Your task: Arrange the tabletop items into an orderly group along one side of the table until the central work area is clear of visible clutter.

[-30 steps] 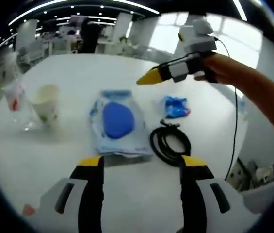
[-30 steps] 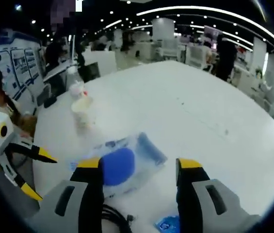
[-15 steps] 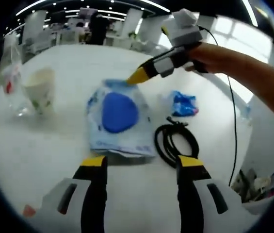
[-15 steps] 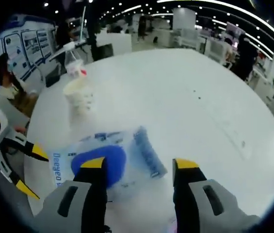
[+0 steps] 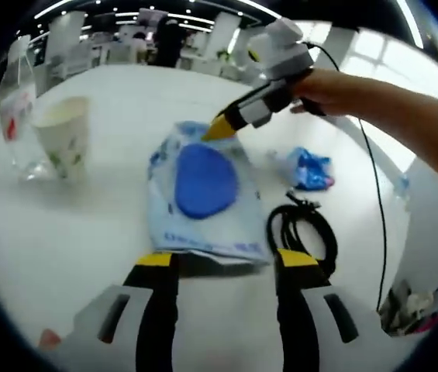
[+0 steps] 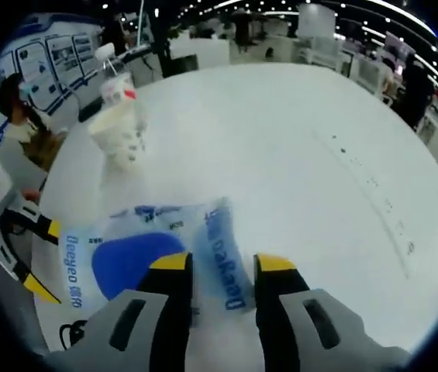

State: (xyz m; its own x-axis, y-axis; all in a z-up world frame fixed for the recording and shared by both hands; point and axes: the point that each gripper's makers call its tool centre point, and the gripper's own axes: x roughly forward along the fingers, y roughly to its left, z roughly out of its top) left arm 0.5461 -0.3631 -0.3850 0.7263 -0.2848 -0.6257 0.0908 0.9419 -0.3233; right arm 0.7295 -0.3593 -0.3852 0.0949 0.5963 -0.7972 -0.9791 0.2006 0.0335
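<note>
the pouch [image 5: 203, 194], a clear plastic pack with a blue pad inside and blue print, lies flat on the white table [image 5: 63, 232], at 12 o'clock from the left gripper [image 5: 222, 267]. that gripper's jaws stand wide, just short of the pouch's near edge, holding nothing. the right gripper [image 6: 220, 267] has its jaws narrowed to a slim gap over the pouch's far edge [image 6: 222, 248]; whether they already pinch the film i cannot tell. in the left gripper view its yellow tip [image 5: 220, 128] sits at the pouch's 12 o'clock edge.

the pouch looks light, soft and slick: it will likely sag and may slide out of a shallow grip, so a bite on the flat sealed border, not the padded middle, seems best.

a paper cup [image 5: 62, 143] and a clear cup [image 5: 18, 101] stand at 10 o'clock, a black cable [image 5: 305, 232] coils at 3 o'clock just beside the pouch, a blue wrapper [image 5: 308, 169] at 2 o'clock.
</note>
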